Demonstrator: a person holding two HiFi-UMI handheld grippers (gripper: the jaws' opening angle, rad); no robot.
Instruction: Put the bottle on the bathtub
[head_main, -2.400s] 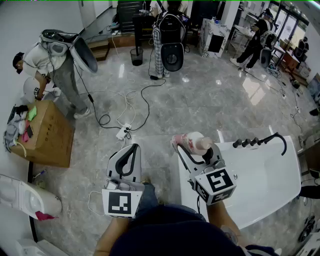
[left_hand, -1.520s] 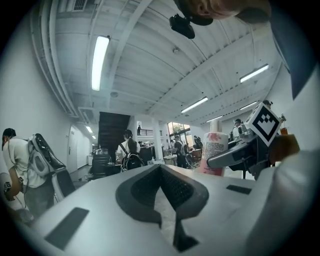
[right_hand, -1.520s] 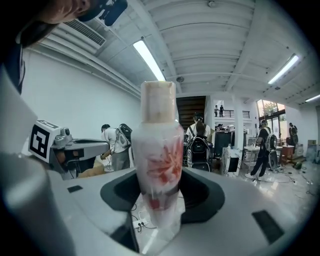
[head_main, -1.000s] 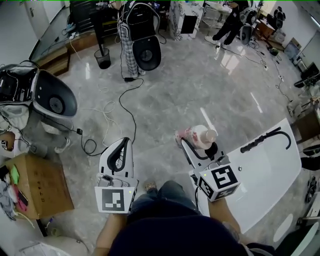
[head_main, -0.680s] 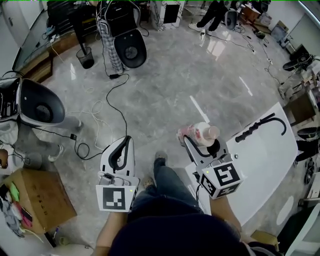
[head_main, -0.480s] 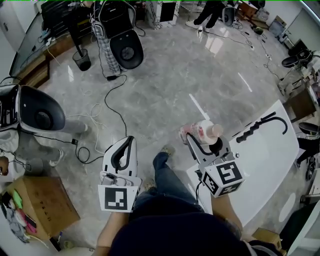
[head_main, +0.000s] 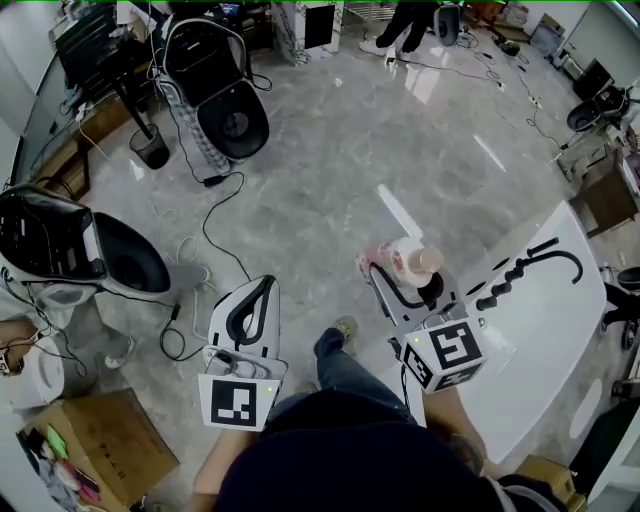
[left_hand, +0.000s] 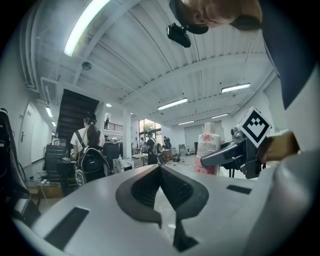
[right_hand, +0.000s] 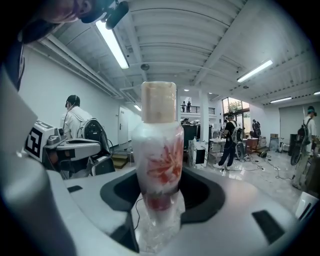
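A white bottle (head_main: 405, 262) with a red flower print and a beige cap (right_hand: 159, 101) stands upright in my right gripper (head_main: 400, 272), which is shut on its lower body (right_hand: 159, 186). It hangs over the marble floor just left of the white bathtub (head_main: 545, 345). My left gripper (head_main: 265, 285) is further left over the floor, shut and holding nothing (left_hand: 160, 168). The left gripper view also shows the bottle (left_hand: 208, 149) off to the right.
A black faucet with knobs (head_main: 528, 262) sits on the tub's far rim. White-and-black toilets (head_main: 70, 255) (head_main: 220, 95), floor cables (head_main: 215, 225) and a cardboard box (head_main: 100, 440) lie left. My shoe (head_main: 346, 328) is between the grippers. People stand far back.
The floor and tub have slid beneath me as I walked; both grippers travelled along level. The bottle stays gripped on the right, and the left stays shut.
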